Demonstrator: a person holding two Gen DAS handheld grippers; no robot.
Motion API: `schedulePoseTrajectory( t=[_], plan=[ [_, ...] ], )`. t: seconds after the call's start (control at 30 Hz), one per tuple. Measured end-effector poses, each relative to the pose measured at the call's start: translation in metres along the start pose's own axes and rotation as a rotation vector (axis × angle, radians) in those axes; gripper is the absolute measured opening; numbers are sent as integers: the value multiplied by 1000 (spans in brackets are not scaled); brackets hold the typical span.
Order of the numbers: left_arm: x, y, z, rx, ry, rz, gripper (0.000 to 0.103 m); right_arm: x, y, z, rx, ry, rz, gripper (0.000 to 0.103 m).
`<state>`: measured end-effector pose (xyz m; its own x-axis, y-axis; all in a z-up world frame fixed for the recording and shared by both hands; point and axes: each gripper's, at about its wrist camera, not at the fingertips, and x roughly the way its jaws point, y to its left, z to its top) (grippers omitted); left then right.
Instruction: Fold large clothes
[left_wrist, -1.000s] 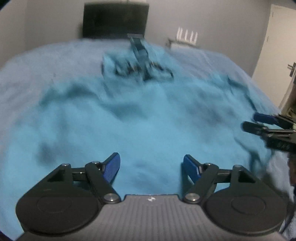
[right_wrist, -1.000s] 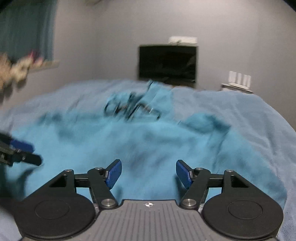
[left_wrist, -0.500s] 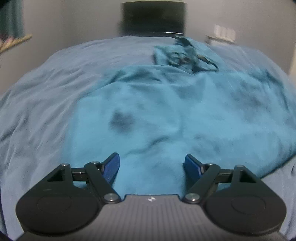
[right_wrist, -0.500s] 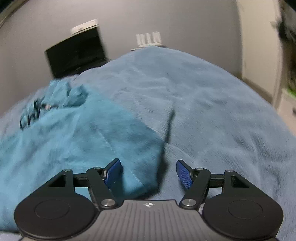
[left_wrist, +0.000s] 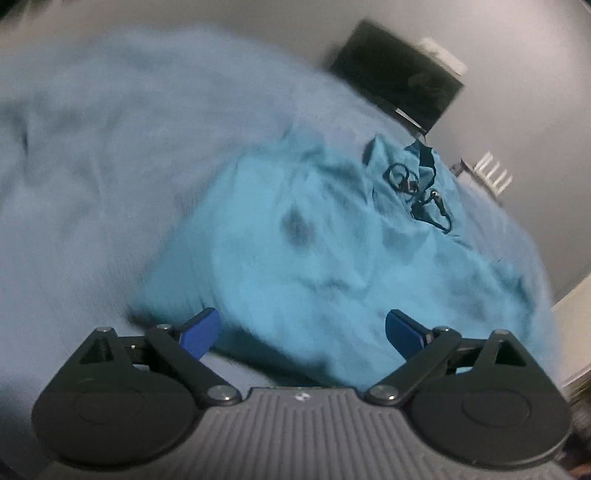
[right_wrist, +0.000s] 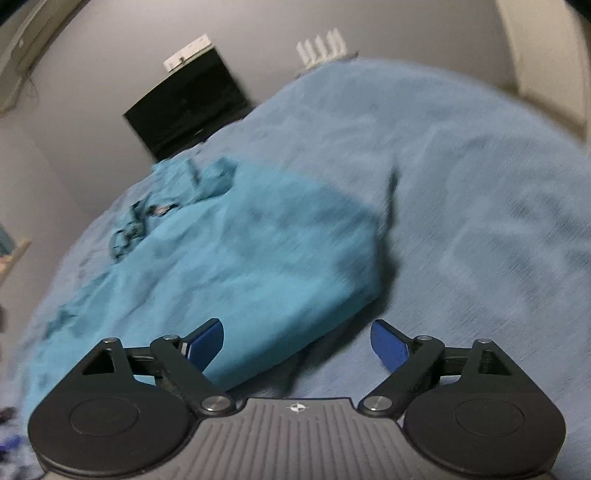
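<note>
Centrally, a rumpled turquoise garment on a fuzzy blue blanket is shown; left gripper and right gripper are spread, empty; its dark-shadowed corner is seen from the right wrist only.

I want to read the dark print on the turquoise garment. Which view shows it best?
The left wrist view: the dark print is sharper and shows distinct loops. In the right wrist view it is smaller, blurred, near the garment's far edge.
</note>
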<state>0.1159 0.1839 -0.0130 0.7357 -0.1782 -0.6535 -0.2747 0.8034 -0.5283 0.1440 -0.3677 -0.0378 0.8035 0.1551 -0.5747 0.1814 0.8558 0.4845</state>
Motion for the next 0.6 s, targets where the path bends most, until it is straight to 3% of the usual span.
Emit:
schedulePoseTrajectory(
  t=[0.07, 0.17, 0.47, 0.5, 0.53, 0.57, 0.6],
  plan=[
    [13, 13, -2, -104, 65, -38, 96, 6, -2, -3, 41, 38, 47, 89],
    [32, 20, -4, -130, 106, -20, 96, 16, -2, -4, 63, 51, 75, 89],
    [72, 32, 4, -130, 50, -15, 93, 57, -24, 3, 170, -27, 137, 90],
    [70, 30, 5, -113, 31, -11, 79, 60, -25, 3, 171, -44, 143, 82],
    [68, 28, 6, -86, 12, 1, 63, 59, -23, 4, 155, -69, 135, 67],
    [66, 27, 8, -61, 4, 9, 58, 58, -23, 5, 141, -86, 129, 63],
    [64, 27, 10, -56, -1, 8, 48, 55, -23, 5, 139, -102, 132, 48]
  ],
)
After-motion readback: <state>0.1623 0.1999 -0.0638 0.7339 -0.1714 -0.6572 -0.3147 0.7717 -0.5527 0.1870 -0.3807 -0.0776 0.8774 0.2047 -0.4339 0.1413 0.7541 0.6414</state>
